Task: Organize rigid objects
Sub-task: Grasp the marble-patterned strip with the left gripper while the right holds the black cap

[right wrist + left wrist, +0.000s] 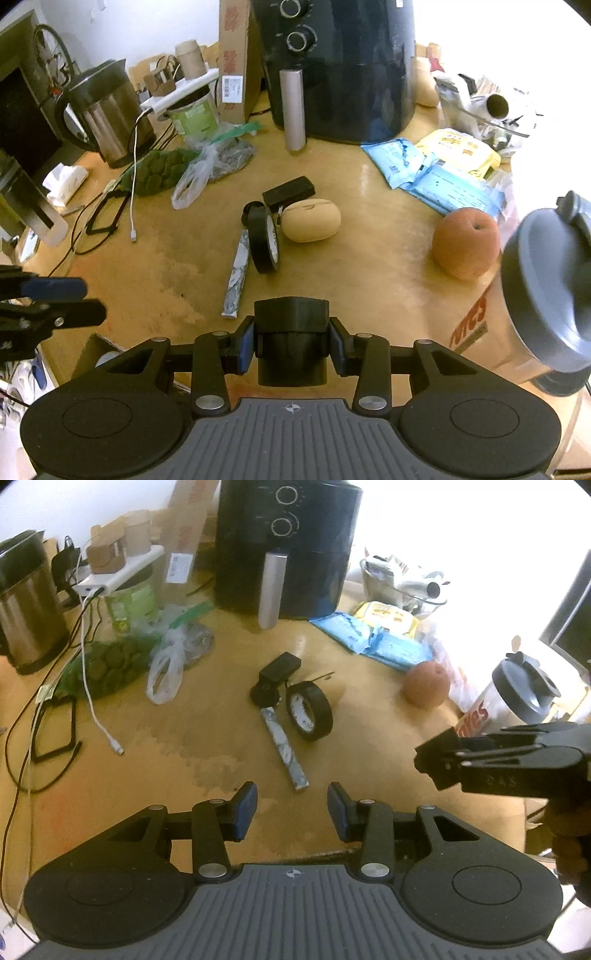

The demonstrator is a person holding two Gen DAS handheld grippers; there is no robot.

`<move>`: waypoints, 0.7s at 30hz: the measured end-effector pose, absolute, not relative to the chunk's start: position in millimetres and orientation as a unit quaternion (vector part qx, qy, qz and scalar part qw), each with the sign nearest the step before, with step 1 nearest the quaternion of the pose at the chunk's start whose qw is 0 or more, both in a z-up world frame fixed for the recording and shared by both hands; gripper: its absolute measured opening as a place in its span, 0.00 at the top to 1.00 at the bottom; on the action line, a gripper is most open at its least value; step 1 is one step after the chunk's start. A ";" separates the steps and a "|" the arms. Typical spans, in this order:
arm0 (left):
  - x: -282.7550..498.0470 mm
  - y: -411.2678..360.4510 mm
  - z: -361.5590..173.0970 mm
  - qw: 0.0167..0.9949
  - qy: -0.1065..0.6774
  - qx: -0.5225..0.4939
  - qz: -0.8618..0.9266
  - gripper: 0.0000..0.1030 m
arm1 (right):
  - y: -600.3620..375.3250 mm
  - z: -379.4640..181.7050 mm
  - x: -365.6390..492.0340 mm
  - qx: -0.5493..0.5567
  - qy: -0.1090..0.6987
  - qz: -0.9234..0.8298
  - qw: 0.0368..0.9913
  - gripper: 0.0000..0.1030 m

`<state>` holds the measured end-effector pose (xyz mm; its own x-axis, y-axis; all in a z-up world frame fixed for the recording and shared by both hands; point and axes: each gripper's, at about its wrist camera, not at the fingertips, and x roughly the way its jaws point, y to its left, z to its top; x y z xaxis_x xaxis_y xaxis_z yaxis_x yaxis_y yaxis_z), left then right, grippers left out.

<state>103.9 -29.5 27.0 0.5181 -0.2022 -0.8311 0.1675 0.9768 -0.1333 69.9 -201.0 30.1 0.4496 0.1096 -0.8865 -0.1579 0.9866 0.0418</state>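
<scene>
My right gripper [291,341] is shut on a black plastic block [291,332], held above the table's near edge; it also shows in the left wrist view [443,760]. My left gripper [291,808] is open and empty, low over the wooden table [166,738]. Ahead at table centre lie a black tape roll [309,710] [263,240], a marbled grey bar [284,747] [236,277], a small black box [279,667] [289,191] and a round black piece [264,695]. A tan oval object [310,220] lies beside the roll.
A black air fryer [288,546] stands at the back. A steel kettle [26,609], cables [92,701] and plastic bags [162,664] are on the left. Blue packets [380,642], an orange fruit [424,686] and a lidded shaker bottle [546,295] are on the right.
</scene>
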 end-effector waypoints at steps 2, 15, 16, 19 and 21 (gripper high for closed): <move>108.3 -31.1 24.7 0.870 0.481 -0.014 -0.110 0.60 | -203.1 31.3 68.4 -0.017 0.518 0.076 0.852 0.58; 138.2 -35.9 0.0 0.861 0.496 0.011 -0.112 0.60 | -217.6 31.4 53.0 0.021 0.521 0.048 0.852 0.58; 141.2 -36.4 -2.8 0.860 0.498 0.013 -0.113 0.60 | -218.2 31.0 51.8 0.024 0.521 0.046 0.852 0.58; 149.7 -38.0 -9.9 0.857 0.501 0.017 -0.116 0.60 | -220.2 29.7 48.0 0.030 0.523 0.040 0.851 0.58; 156.4 -40.1 -15.1 0.855 0.504 0.022 -0.118 0.60 | -221.6 28.8 45.9 0.033 0.525 0.036 0.850 0.58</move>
